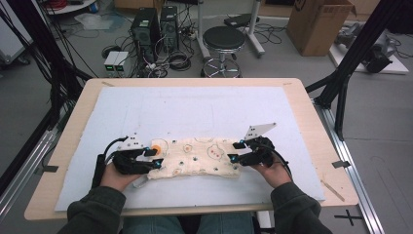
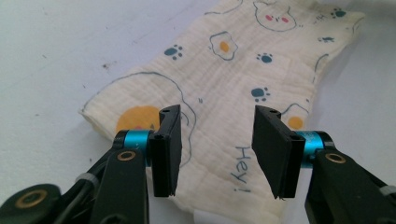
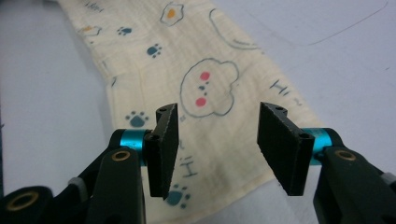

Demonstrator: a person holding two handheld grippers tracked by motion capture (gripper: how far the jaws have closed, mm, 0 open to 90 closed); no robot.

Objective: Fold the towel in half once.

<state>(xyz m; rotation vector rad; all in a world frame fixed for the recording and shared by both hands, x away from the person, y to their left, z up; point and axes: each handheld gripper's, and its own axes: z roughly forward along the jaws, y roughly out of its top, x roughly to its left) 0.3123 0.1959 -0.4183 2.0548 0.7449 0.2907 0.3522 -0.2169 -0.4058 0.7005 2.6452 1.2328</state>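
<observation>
While we hold both grippers at the short ends of the folded cloth (image 1: 195,157), these lines give our reading.

Step in hand: we judge a fold has just been laid down and the cloth let go; it lies flat in a long strip on the white mat (image 1: 204,107) of the tabletop (image 1: 311,122).

Left gripper (image 2: 218,149): jaws stand about half apart, pads clear of the fabric, nothing held; the end printed "Hey!" lies under and between them.

Right gripper (image 3: 219,151): jaws likewise about half apart, gripping nothing; the end with the bear face lies just ahead of them and below.

Cloth relative to jaws: it stretches from one pair to the other, each end just under its own jaws.

Next move: we think it calls for lifting clear, then either taking new corners for another fold or leaving it. A fresh grip would need the jaws lowered over an edge without dragging the layers.
</observation>
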